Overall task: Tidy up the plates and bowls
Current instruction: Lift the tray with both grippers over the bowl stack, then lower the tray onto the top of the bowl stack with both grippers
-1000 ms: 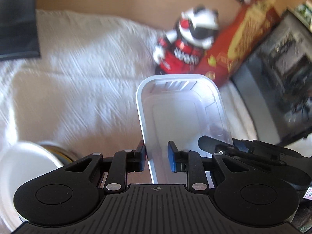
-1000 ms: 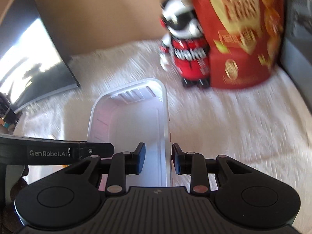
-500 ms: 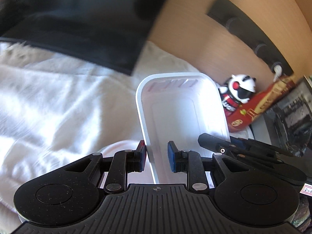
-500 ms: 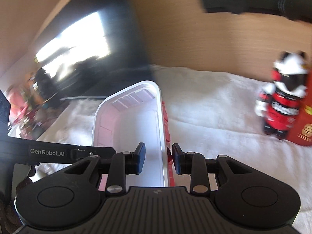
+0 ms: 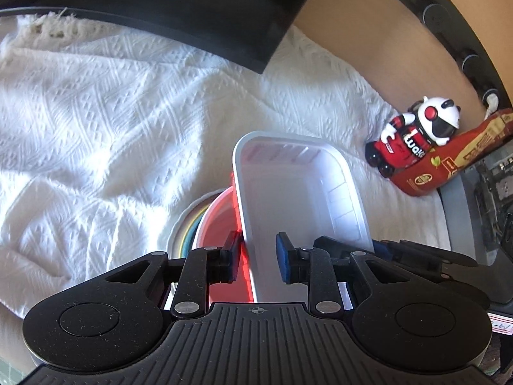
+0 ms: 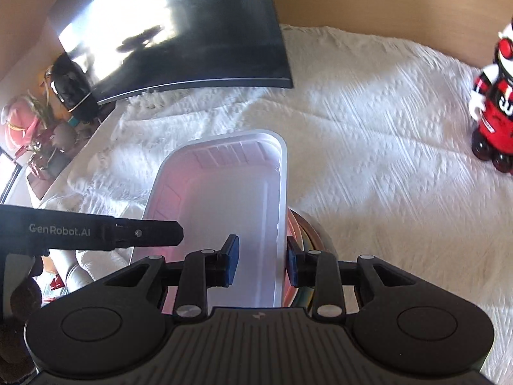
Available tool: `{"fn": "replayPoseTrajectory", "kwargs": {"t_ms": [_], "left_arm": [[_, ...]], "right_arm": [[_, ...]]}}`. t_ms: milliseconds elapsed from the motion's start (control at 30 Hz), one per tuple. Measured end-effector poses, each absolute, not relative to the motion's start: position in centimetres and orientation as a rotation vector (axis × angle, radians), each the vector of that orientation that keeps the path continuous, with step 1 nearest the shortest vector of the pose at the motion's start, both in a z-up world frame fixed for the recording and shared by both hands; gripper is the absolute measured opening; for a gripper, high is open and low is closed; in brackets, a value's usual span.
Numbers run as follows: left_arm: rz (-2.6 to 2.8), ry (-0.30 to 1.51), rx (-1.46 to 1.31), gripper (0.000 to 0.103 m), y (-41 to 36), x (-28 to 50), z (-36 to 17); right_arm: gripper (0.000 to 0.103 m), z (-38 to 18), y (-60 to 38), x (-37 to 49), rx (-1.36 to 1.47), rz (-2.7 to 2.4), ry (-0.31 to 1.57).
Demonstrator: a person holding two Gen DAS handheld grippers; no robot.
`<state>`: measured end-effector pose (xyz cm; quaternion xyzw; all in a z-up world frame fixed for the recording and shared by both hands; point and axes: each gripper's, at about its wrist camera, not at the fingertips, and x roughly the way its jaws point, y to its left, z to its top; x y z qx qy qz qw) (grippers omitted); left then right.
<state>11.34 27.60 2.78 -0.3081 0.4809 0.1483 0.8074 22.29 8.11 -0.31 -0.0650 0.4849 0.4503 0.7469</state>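
A white rectangular plastic tub (image 5: pixel 298 199) (image 6: pixel 224 199) hangs tilted between both grippers. My left gripper (image 5: pixel 258 256) is shut on its left wall, and my right gripper (image 6: pixel 261 256) is shut on its right wall. Directly under the tub sits a stack of dishes: a red bowl (image 5: pixel 221 224) on coloured plates with a white rim (image 5: pixel 181 227), whose edge (image 6: pixel 304 234) peeks out on the tub's right in the right wrist view. The tub hides most of the stack. Nothing shows inside the tub.
A white textured cloth (image 5: pixel 112 112) covers the table. A dark curved monitor (image 6: pixel 179 32) stands at the back left. A red and white toy robot (image 5: pixel 416 141) (image 6: pixel 493 102) and a red box (image 5: pixel 449 166) stand at the right, beside a dark screen.
Both grippers have carried the tub leftward across the cloth, away from the toy and red box. It now hangs over the stack of dishes near the monitor.
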Motion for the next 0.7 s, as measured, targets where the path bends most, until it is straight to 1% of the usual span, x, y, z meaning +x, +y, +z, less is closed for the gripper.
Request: {"fn": "replayPoseTrajectory", "kwargs": {"t_ms": [167, 367, 700], "left_arm": [[0.311, 1.031, -0.641, 0.027, 27.6, 11.6, 2.6], [0.286, 1.007, -0.705, 0.026, 29.3, 11.0, 2.2], [0.254, 1.011, -0.705, 0.026, 29.7, 10.2, 2.8]], "right_arm": [[0.031, 0.0, 7.6, 21.8, -0.139, 0.984, 1.057], [0.031, 0.4, 7.6, 21.2, -0.141, 1.000, 1.051], [0.031, 0.5, 7.8, 20.4, -0.161, 1.018, 1.052]]}}
